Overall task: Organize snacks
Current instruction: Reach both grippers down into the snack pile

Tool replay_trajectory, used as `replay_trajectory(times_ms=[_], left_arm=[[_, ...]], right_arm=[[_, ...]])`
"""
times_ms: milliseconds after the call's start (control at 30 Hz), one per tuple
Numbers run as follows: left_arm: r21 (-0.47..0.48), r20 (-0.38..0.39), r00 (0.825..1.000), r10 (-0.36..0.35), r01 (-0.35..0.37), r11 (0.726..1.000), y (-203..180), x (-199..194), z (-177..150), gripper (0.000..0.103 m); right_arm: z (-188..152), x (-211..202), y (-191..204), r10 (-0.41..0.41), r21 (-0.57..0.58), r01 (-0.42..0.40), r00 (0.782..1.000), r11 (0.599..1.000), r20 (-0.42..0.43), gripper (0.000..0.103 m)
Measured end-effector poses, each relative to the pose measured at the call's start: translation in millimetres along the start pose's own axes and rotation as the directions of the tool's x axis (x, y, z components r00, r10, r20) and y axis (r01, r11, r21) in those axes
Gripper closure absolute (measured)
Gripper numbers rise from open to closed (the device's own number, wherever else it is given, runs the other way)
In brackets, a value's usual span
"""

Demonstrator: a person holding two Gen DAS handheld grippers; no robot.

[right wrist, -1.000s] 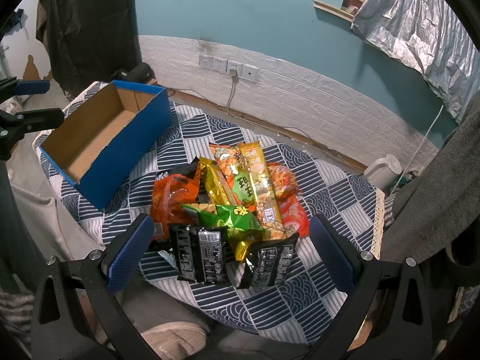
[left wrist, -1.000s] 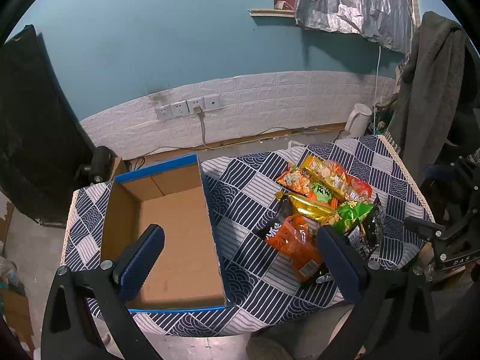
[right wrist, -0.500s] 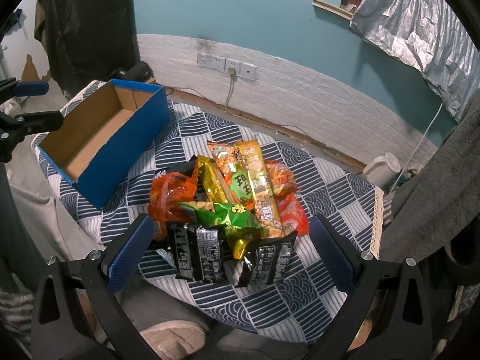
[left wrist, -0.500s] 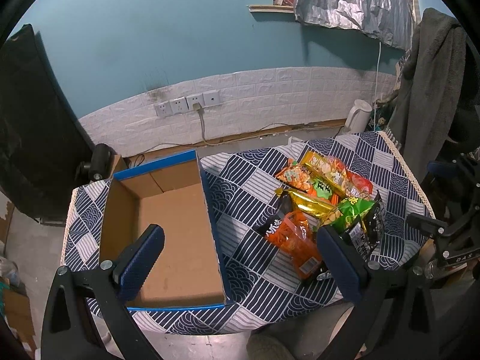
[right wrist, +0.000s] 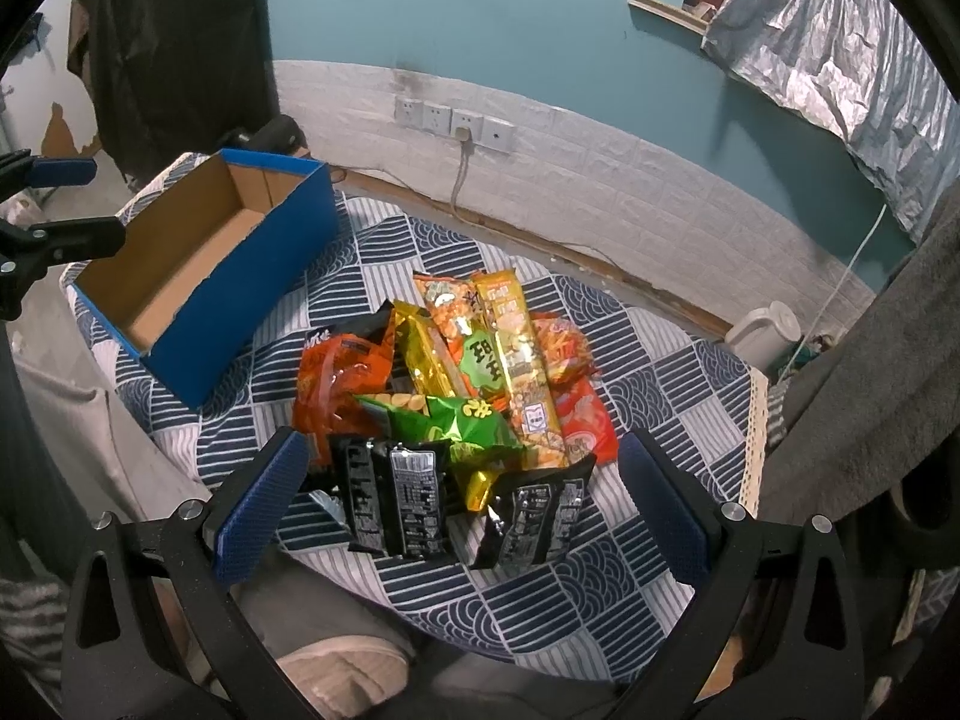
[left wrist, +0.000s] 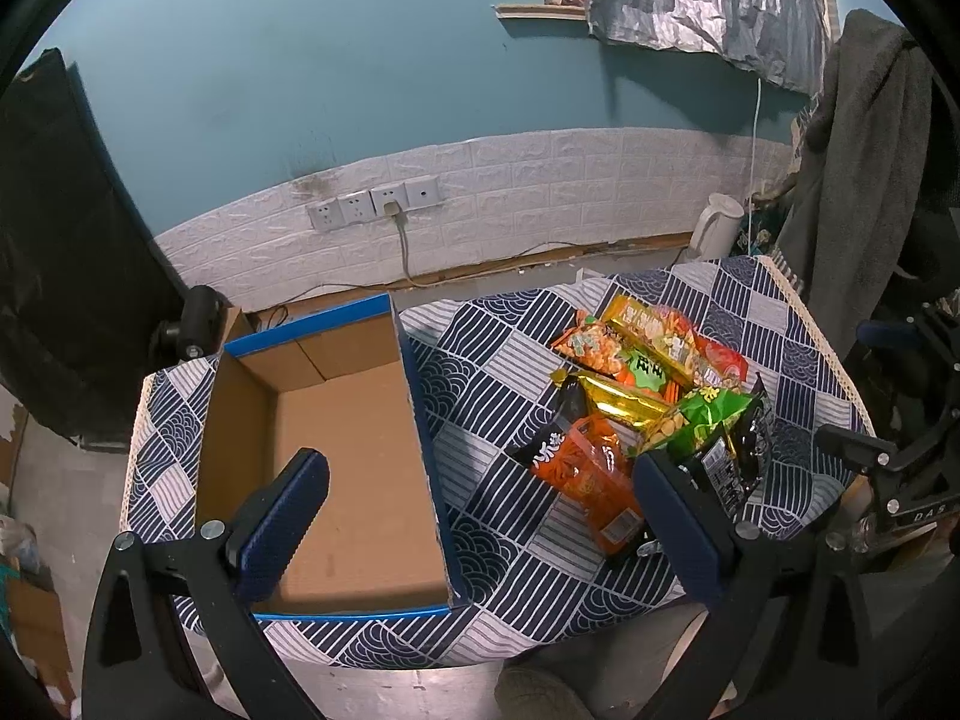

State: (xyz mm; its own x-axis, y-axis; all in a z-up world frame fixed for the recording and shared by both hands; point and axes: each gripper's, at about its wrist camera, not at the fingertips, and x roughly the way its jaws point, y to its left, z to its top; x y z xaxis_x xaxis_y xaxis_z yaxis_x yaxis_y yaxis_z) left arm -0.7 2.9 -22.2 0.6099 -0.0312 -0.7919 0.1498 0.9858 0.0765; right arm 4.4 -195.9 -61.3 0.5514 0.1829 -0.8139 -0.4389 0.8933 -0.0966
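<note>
On patterned cloth (right wrist: 648, 384), glossy multicoloured snack packets (right wrist: 480, 372)

Patterned table (left wrist: 504, 420), box (left wrist: 336, 450), snack packets (right wrist: 456, 384) (piled)

Each gripper was a black frame with triangular cut-outs and 2 silver screw heads near each finger base. The left gripper (left wrist: 477, 516) carried 2 fingers (left wrist: 282, 519) faced with textured blue pads; the right gripper (right wrist: 462, 498) matched it. White "DAS" lettering marked the right gripper's black frame.
</note>
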Motion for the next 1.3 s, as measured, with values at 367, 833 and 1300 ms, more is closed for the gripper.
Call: replay_trajectory(times_ms=[367,833,1300], left_arm=[[0.057,-0.068,0.998,0.011,-0.008,0.998,-16,38,-10,0.000],[0.055,-0.234,0.972,0.005,0.008,0.998,-41,98,-40,0.002],[0.015,-0.332,0.943,-0.030,0.037,0.999,-37,136,-57,0.002]], right_arm=[[-12,23,-2,0.020,0.065,-0.015,0.997,0.998,-0.075,0.002],[-45,81,19,0.059,0.063,-0.047,0.975,0.997,-0.214,0.002],[-56,119,29,0.049,0.048,-0.038,0.959,0.998,-0.281,0.002]])
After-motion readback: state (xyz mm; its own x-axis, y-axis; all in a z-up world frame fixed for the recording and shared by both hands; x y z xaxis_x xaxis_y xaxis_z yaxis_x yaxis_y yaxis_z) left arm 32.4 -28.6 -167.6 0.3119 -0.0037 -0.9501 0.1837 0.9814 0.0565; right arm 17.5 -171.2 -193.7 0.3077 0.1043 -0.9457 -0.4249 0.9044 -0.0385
